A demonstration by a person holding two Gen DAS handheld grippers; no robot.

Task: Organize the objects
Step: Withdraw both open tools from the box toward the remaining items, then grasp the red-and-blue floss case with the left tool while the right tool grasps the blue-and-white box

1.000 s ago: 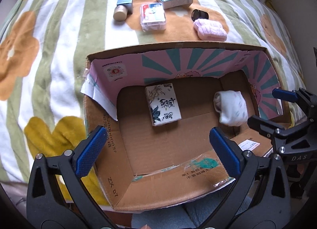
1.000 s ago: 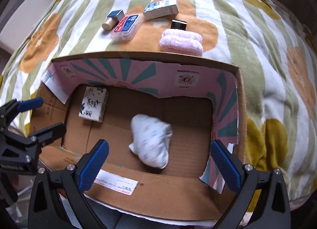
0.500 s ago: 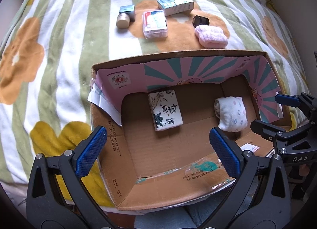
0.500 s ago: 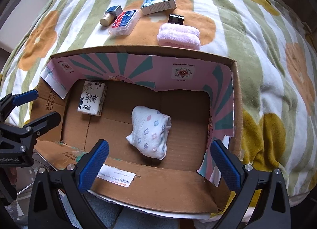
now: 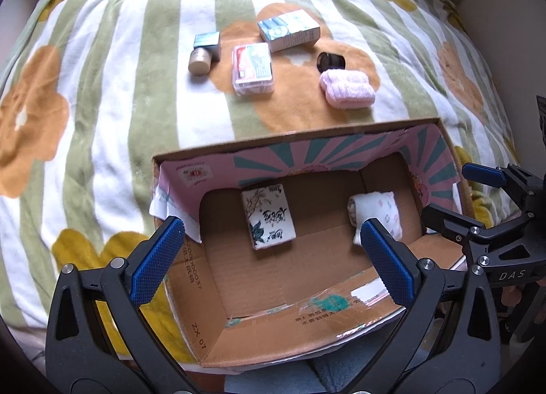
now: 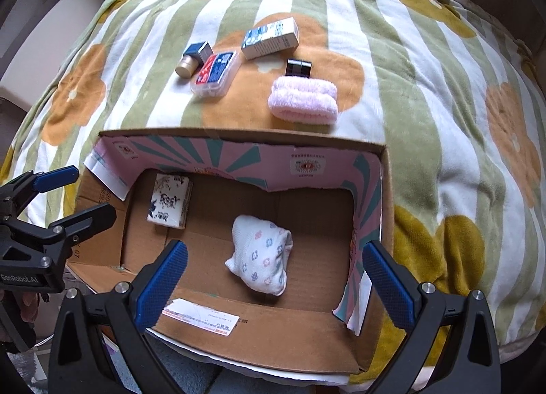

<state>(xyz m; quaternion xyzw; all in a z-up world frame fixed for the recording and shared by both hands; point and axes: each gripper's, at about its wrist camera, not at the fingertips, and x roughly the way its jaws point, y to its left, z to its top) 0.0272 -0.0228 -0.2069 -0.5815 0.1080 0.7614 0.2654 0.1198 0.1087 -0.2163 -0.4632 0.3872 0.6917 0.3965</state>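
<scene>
An open cardboard box [image 5: 211,295] [image 6: 273,329] sits on the flowered blanket. Inside lie a white printed tissue pack [image 5: 268,220] [image 6: 169,200] and a rolled white flowered sock [image 5: 375,211] [image 6: 261,254]. Beyond the box lie a pink rolled towel [image 5: 348,88] [image 6: 303,100], a black jar [image 5: 330,61] [image 6: 298,68], a blue-white carton [image 5: 288,29] [image 6: 271,37], a clear card case [image 5: 252,68] [image 6: 215,73] and a small bottle with blue box [image 5: 203,53] [image 6: 192,58]. My left gripper [image 5: 273,259] and right gripper [image 6: 273,278] are both open and empty above the box's near edge.
The striped blanket [image 5: 102,104] with orange and yellow flowers covers a rounded bed. The right gripper shows at the right edge of the left wrist view [image 5: 491,209]; the left gripper shows at the left edge of the right wrist view [image 6: 44,203].
The sock dropped from the air and settled on the box floor. Both grippers drew back and up, so more blanket and the far objects show.
</scene>
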